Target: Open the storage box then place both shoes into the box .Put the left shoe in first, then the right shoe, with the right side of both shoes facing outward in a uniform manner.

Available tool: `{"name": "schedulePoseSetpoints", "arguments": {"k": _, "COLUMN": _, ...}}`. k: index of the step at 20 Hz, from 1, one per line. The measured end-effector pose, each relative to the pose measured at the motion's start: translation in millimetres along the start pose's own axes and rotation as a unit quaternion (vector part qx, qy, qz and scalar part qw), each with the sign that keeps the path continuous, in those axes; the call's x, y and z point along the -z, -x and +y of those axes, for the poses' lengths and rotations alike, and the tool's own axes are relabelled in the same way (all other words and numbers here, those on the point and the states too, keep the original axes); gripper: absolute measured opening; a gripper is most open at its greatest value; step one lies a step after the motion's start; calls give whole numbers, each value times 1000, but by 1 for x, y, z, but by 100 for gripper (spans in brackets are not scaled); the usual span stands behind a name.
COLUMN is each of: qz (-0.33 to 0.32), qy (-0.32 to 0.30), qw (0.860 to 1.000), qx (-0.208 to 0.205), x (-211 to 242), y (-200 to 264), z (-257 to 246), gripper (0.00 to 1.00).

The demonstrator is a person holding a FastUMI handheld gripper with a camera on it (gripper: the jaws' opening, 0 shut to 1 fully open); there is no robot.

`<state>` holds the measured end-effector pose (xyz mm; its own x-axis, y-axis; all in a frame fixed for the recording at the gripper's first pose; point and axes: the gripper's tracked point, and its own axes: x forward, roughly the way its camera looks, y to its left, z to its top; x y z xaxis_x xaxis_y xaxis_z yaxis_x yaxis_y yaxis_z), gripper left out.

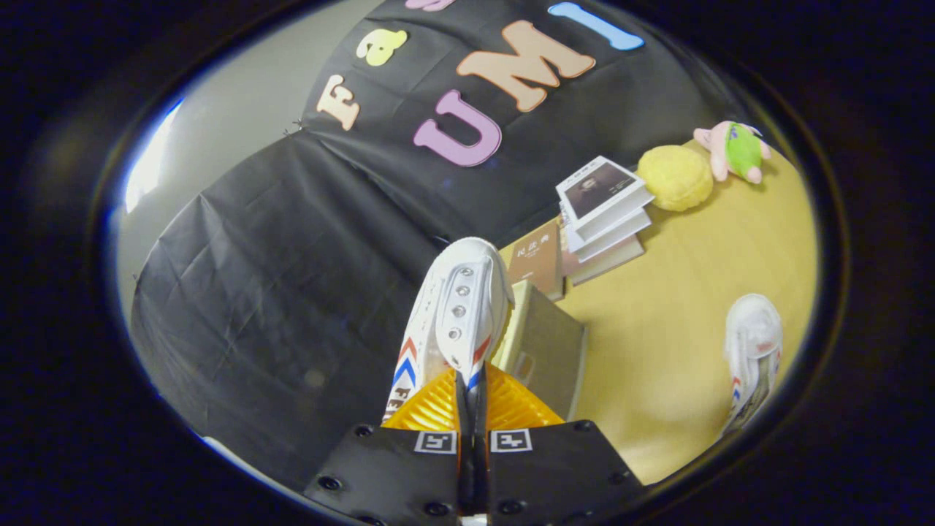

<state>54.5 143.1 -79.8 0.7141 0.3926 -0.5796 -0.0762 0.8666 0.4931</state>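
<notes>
The tabletop (679, 351) carries the storage box (544, 351) just ahead of me, the other shoe (752, 351) well apart beside it. My fingers (471, 391) pinch one white shoe (460, 307), lifted.

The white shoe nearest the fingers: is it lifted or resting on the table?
Lifted: the white shoe is pinched between the shut fingers, hanging above the table.

White shoes, yellow table, dark cloth

The held shoe (460, 310) is white with red and blue chevrons; at its 3 o'clock a second shoe (752, 351) matches. Table (672, 365) yellow; box (544, 351) grey-tan; round plush (676, 177) yellow; toy (734, 151) pink and green.
</notes>
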Motion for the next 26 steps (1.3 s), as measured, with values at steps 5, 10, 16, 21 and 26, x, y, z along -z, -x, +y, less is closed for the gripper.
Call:
{"name": "schedulePoseSetpoints", "arguments": {"k": 5, "qz": 83, "qy": -24, "qw": 994, "qx": 64, "x": 38, "y": -76, "z": 9, "gripper": 3}}
{"name": "schedulePoseSetpoints", "arguments": {"k": 10, "qz": 95, "qy": 16, "qw": 981, "qx": 169, "x": 62, "y": -126, "z": -16, "gripper": 3}}
{"name": "schedulePoseSetpoints", "arguments": {"k": 16, "qz": 137, "qy": 86, "qw": 976, "qx": 144, "x": 92, "y": -139, "z": 17, "gripper": 32}}
{"name": "schedulePoseSetpoints", "arguments": {"k": 21, "qz": 105, "qy": 175, "qw": 971, "qx": 125, "x": 58, "y": -101, "z": 26, "gripper": 100}}
{"name": "schedulePoseSetpoints", "arguments": {"k": 26, "qz": 54, "qy": 237, "qw": 962, "qx": 124, "x": 9, "y": -34, "z": 5, "gripper": 100}}
